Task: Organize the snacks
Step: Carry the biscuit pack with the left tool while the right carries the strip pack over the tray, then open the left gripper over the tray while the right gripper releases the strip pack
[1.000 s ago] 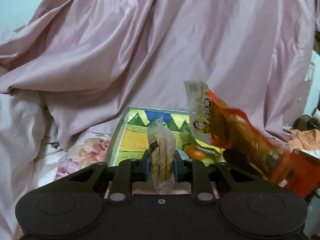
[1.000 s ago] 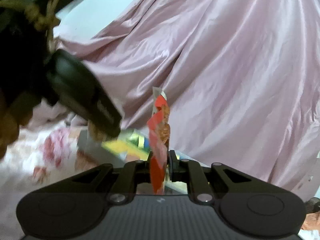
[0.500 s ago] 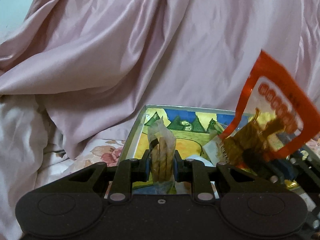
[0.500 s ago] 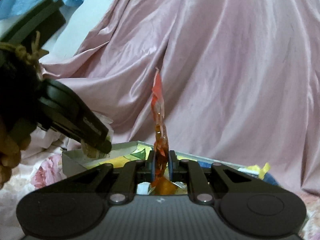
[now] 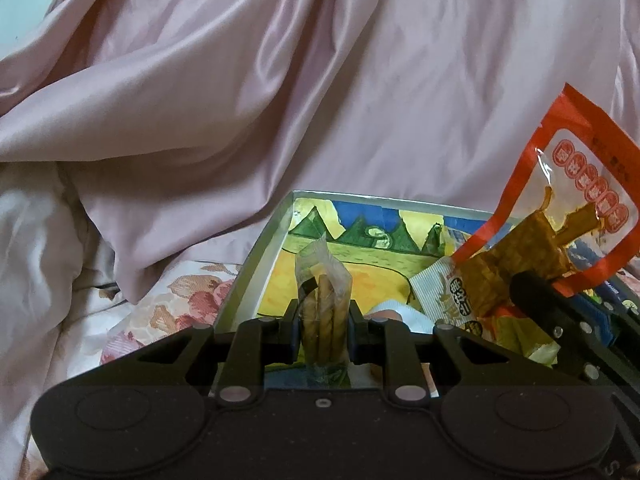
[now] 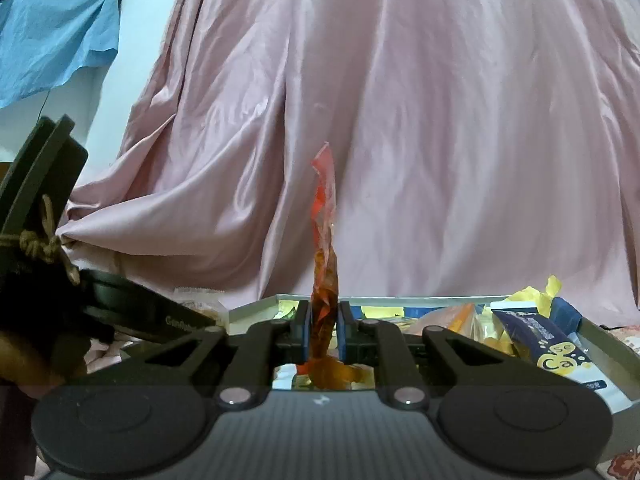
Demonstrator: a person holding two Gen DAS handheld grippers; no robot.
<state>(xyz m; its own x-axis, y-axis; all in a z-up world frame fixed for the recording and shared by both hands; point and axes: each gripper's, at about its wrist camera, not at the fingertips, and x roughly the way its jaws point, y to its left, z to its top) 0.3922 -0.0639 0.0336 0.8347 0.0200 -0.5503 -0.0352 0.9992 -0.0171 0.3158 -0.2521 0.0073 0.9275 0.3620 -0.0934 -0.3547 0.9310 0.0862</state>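
Biscuit-stick packet (image 5: 322, 312) clamped in left gripper (image 5: 323, 330), orange packet (image 6: 325, 292) pinched in right gripper (image 6: 323, 334)

glossy satin drape (image 5: 320, 100); clear crinkly plastic snack wrapper (image 5: 324, 280)

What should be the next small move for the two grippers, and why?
Probably lower both a little, then open them. The left gripper is shut on the clear biscuit-stick pack and the right gripper on the orange snack packet, both already above the picture-lined tray.
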